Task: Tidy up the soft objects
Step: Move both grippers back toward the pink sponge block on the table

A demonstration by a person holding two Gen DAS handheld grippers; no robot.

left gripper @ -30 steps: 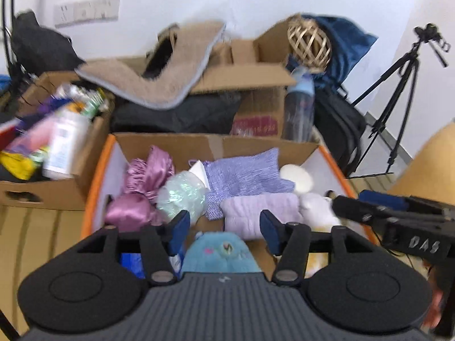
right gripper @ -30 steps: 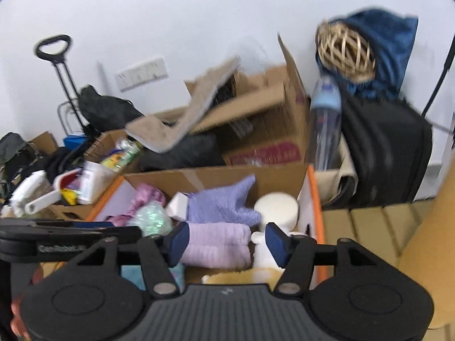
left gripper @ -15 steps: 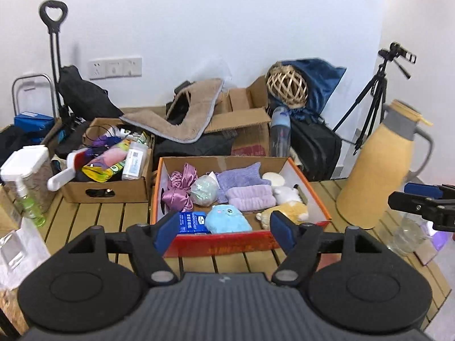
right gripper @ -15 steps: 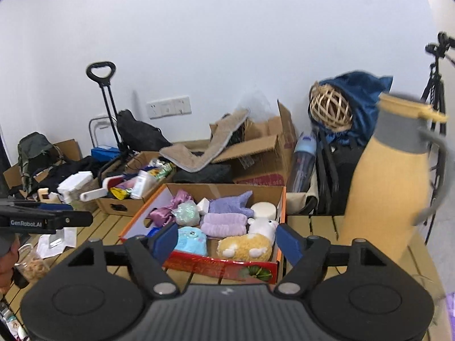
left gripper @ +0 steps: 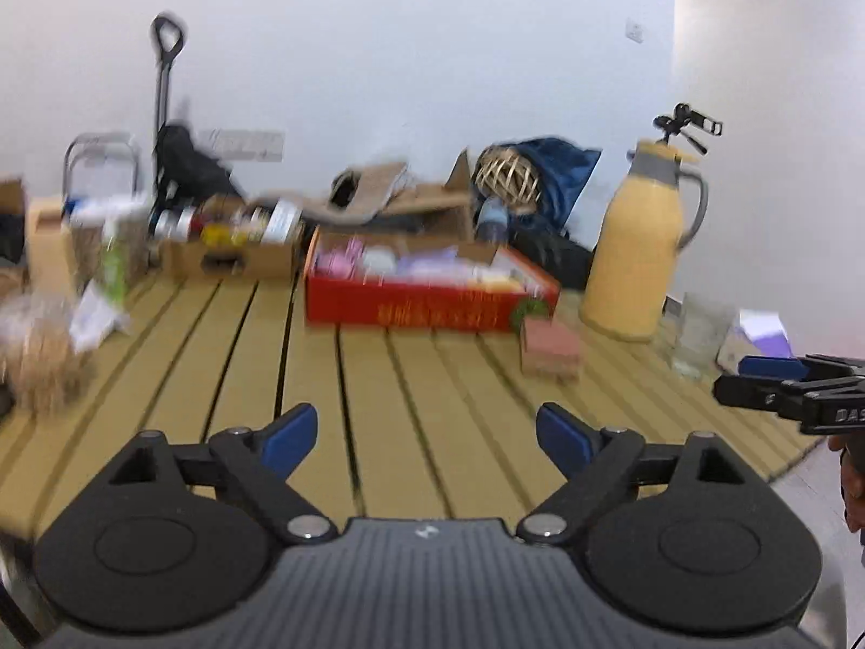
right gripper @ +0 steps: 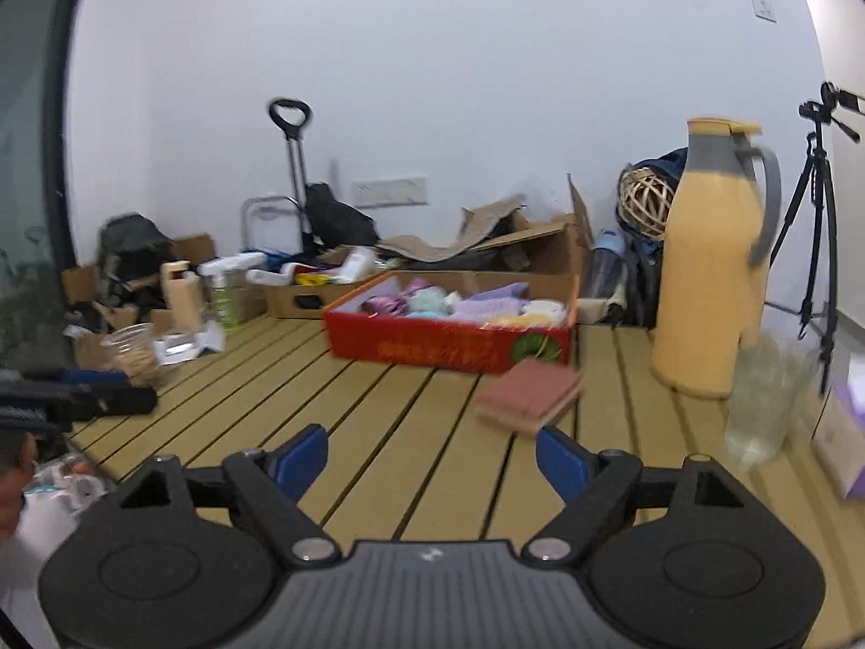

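Observation:
A red cardboard box [left gripper: 432,305] [right gripper: 448,343] holding several soft things in pink, purple, pale blue and yellow stands at the far side of the slatted wooden table [left gripper: 378,395] [right gripper: 411,432]. A reddish sponge pad [left gripper: 549,349] [right gripper: 532,392] lies on the table in front of the box's right corner. My left gripper [left gripper: 427,435] is open and empty, low over the near table. My right gripper [right gripper: 432,457] is open and empty, near the table's front; it shows at the right edge of the left wrist view [left gripper: 778,384].
A tall yellow thermos jug [left gripper: 640,249] [right gripper: 708,265] stands right of the box, with a clear plastic container [right gripper: 762,400] and a purple tissue box [right gripper: 846,422] beside it. A brown box of bottles [left gripper: 232,249] and a cup of snacks [right gripper: 132,349] are at the left. A tripod [right gripper: 816,205] stands at the right.
Both grippers have pulled far back from the red box and dropped low over the table. Their jaws have opened wider. The sponge pad has come into view.

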